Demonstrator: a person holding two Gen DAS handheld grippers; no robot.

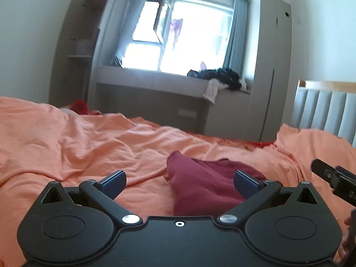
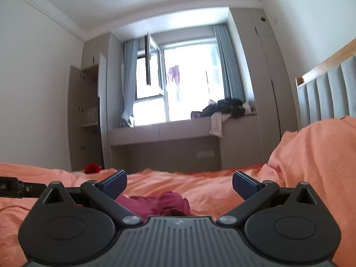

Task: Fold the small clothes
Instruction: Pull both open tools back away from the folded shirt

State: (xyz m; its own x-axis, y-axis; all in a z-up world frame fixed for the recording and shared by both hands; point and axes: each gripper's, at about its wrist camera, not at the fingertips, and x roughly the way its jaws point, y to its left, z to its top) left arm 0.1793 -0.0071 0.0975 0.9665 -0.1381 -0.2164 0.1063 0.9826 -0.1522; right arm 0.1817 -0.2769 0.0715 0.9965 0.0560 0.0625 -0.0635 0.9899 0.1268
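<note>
The left tool [image 1: 180, 182] is spread wide, its 2 blue pads [image 1: 113, 183] grasping nothing; it hovers low over the bed [image 1: 89, 140], with the garment [image 1: 200, 189] lying between and just beyond its fingers. The right tool [image 2: 179, 183] is equally released and empty, level and low, the crumpled maroon garment [image 2: 160, 204] just ahead, nearer its left finger. The 2 tools sit side by side, both aimed toward the window [image 2: 178, 84] and the clothes pile [image 2: 224, 108] on the sill.
</note>
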